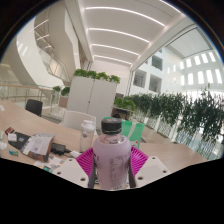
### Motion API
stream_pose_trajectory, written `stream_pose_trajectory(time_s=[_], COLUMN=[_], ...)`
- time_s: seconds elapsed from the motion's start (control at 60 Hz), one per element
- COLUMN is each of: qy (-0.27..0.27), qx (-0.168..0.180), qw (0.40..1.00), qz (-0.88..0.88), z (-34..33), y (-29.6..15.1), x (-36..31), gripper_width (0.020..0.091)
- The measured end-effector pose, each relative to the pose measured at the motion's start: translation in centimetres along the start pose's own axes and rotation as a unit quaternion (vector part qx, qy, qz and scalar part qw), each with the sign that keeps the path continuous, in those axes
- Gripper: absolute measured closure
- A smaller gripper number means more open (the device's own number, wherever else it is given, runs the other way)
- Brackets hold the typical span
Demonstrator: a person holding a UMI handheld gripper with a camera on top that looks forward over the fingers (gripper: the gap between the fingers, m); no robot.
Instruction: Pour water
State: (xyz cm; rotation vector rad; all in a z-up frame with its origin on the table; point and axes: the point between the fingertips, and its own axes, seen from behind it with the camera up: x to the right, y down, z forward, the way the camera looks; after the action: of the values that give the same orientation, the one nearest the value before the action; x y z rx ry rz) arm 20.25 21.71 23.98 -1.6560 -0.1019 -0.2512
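Wooden table (atrium beyond) under gripper-held bottle.

Large modern office atrium or lobby indicated. High white ceiling lit by long strip lights. Tall glazed wall seen at one side. Rows of potted plants placed along floor, greenery set atop white cabinet. Wooden table cluttered with small items, office chair behind.
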Motion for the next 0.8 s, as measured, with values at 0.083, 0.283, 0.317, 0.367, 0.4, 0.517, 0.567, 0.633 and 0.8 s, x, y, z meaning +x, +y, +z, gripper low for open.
stream_pose_trajectory(time_s=[0.083,0.283,0.317,0.367,0.4,0.517,0.567,0.633,0.8], qy=[-0.031,-0.084,-0.089,-0.094,-0.098,-0.110,-0.110,-0.115,-0.112], qx=[-0.014,-0.069,-0.076,-0.092,-0.077,-0.075,-0.070,-0.065,-0.120], qw=[0.997,0.987,0.985,0.984,0.985,0.985,0.985,0.985,0.979], qz=[0.073,0.118,0.124,0.119,0.118,0.109,0.110,0.112,0.122], z=[0.3,1.1,1.1,1.1,1.1,0.8,0.8,0.7,-0.9], y=[4.9,14.6,15.3,16.7,16.9,17.2,17.0,17.2,17.9], x=[0.6,1.0,1.2,1.1,0.9,0.5,0.5,0.6,0.9], gripper_width=[0.0638,0.0634,0.0630,0.0635,0.0626,0.0626,0.0628,0.0619,0.0450])
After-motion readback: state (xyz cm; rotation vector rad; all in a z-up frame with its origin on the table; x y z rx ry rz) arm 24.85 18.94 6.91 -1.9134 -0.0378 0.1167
